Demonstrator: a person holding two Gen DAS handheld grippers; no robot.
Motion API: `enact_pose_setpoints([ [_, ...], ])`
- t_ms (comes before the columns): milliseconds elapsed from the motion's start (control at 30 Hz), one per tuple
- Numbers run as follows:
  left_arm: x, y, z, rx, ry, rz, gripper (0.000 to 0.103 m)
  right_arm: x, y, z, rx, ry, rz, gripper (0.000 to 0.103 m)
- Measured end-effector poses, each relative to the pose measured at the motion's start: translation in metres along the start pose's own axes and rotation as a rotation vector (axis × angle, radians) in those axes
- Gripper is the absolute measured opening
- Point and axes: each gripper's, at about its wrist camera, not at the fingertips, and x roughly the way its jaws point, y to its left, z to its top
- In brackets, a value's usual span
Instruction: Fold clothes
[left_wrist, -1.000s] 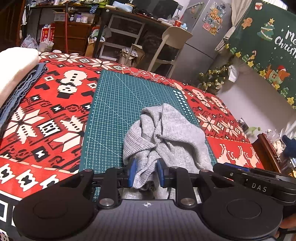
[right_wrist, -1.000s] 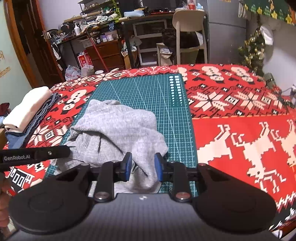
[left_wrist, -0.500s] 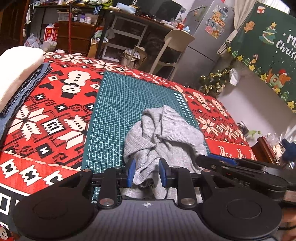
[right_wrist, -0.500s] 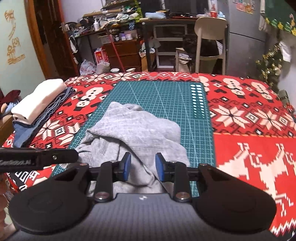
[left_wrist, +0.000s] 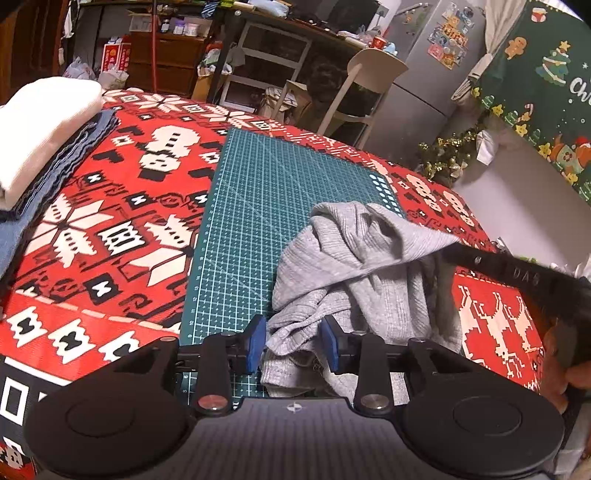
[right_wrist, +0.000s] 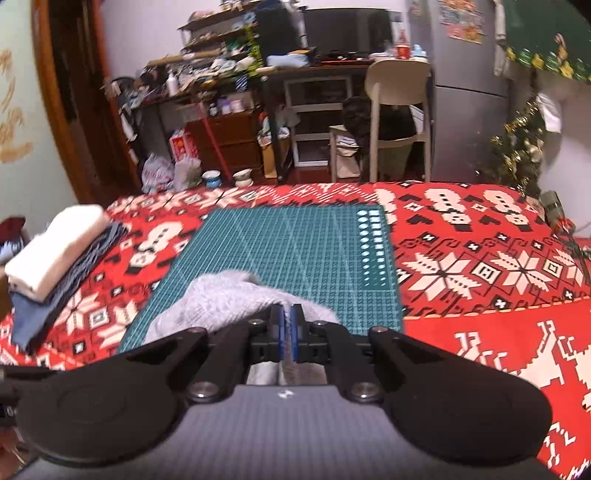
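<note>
Left gripper (left_wrist: 291, 343): its blue-padded fingers are standing spread apart, low over the near edge of the mat, with a crumpled fold of cloth lying in the gap between them; the pads are not pressing on it.
Right gripper (right_wrist: 287, 334): its fingers are pressing together on a thin edge of the grey cloth, which is running up between the pads. In the left wrist view this gripper (left_wrist: 517, 273) is reaching in from the right and holding a corner of the cloth lifted off the heap.
Grey garment (left_wrist: 354, 266): a ribbed grey knit is lying bunched on the near right part of the mat, one flap stretching up and to the right where it is pinched, the rest sagging in folds beneath.
Cutting mat (left_wrist: 273, 206): a green gridded mat is lying flat under the garment, its far half bare.
Tablecloth (left_wrist: 122, 236): a red, white and black festive cloth is covering the table around the mat.
Folded stack (left_wrist: 40, 129): a white folded piece is sitting on blue ones at the far left, well apart from the grey garment.
Chair (right_wrist: 397, 107): a pale chair is standing beyond the far edge of the table.
</note>
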Motion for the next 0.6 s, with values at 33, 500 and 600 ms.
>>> enact_pose_setpoints([
  [33, -0.001, -0.002, 0.001, 0.008, -0.006, -0.002, 0.034, -0.001, -0.004, 0.002, 0.01, -0.006, -0.007, 0.003],
  [500, 0.003, -0.024, 0.012, 0.104, -0.024, -0.044, 0.04, -0.016, -0.05, 0.022, 0.145, -0.087, -0.097, 0.003],
  [600, 0.006, -0.031, 0.015, 0.142, -0.028, -0.052, 0.04, -0.02, -0.059, 0.026, 0.168, -0.105, -0.113, 0.003],
])
